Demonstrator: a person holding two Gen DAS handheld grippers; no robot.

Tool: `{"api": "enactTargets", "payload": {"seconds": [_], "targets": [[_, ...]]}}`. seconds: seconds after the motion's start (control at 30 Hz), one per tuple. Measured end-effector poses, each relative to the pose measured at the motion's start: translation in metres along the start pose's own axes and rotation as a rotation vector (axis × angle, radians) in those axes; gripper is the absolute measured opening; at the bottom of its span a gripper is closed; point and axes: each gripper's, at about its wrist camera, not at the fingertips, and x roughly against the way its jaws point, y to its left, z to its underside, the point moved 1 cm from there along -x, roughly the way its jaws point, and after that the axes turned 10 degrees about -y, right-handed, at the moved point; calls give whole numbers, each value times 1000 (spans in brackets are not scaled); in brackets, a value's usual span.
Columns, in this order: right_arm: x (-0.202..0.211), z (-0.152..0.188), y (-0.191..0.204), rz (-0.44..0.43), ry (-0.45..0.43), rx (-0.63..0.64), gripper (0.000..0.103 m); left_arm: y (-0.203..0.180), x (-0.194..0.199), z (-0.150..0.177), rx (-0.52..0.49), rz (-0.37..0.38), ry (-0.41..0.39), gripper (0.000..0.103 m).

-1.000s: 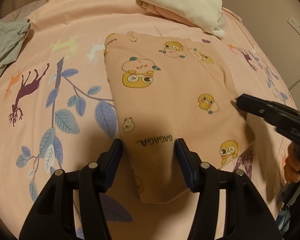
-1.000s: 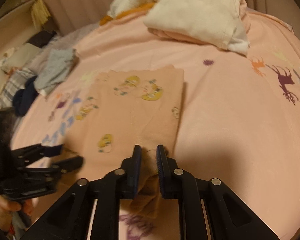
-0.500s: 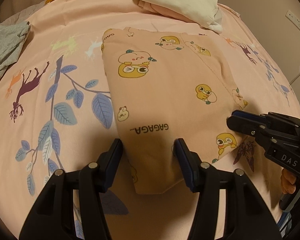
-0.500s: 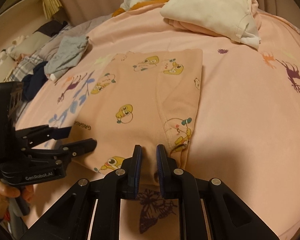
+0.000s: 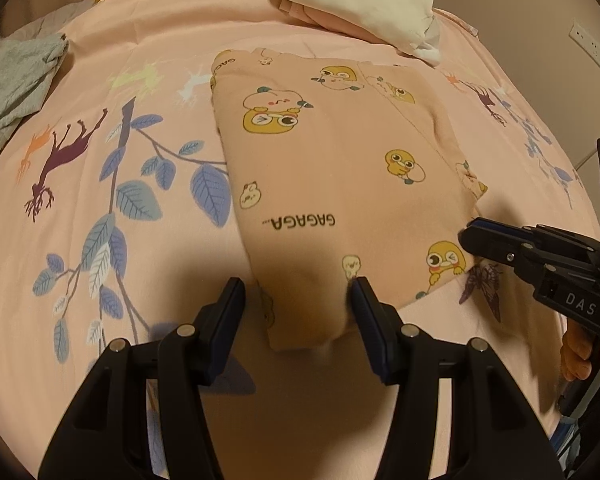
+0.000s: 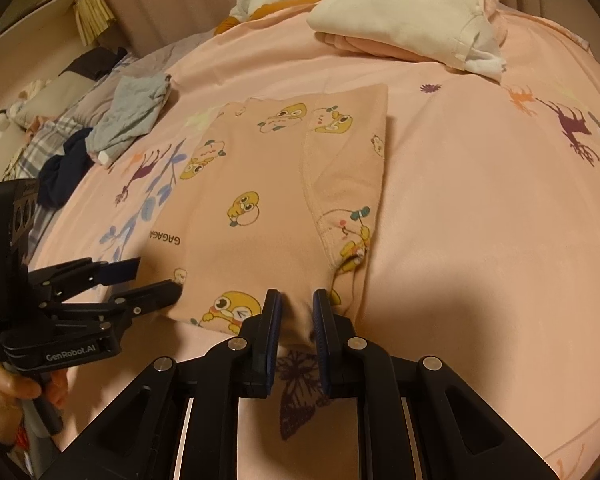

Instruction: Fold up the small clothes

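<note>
Left gripper [image 5: 296,300]: black two-finger tool with blue pads, nearest in the left wrist view; its jaws stand released, spread to either side of the near corner of the garment, with a gap showing on the left side and the right pad at the cloth's edge; no grip shows.
Right gripper [image 6: 296,316]: same black build; its jaws are drawn close on the near hem of the garment, a fold of cloth pinched between the pads.
Hands: a person's fingers [image 6: 16,390] wrap the left handle low in the right wrist view; fingers [image 5: 580,352] on the right handle show at the edge of the left wrist view.
Garment: peach-pink small cotton garment printed with yellow cartoon ducks and the word GAGAGA [image 5: 340,168], lying flat and folded to a rough rectangle on the bed, one flap turned over along its right side in the right wrist view.
Bed: pink sheet with purple deer, blue leaves and a dark butterfly print [image 5: 100,184]; the butterfly lies just under the right gripper.
Left of the garment: crumpled grey cloth [image 6: 132,116] beside a dark navy piece [image 6: 64,168], well apart from the garment.
Far end: folded cream-white garment stacked on a pale pink one [image 6: 412,12], beyond the peach garment, not touching it.
</note>
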Motion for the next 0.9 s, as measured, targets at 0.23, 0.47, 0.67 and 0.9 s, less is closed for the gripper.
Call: {"api": "enactTargets", "payload": {"seconds": [0.23,0.47,0.67,0.9], "targets": [[8,3,-4,-15,-3,-43,17,7,9,5,60,25,7,55],[16,6,-9,-11,-5,-68,25,12,14,6,81,18,-1,59],[22,6,-14,-9,-12,-94,41,16,15,6,98,17,-4,63],[21,7,-22,-35,-8,-148,54,25,12,1,146,23,-3,67]]}}
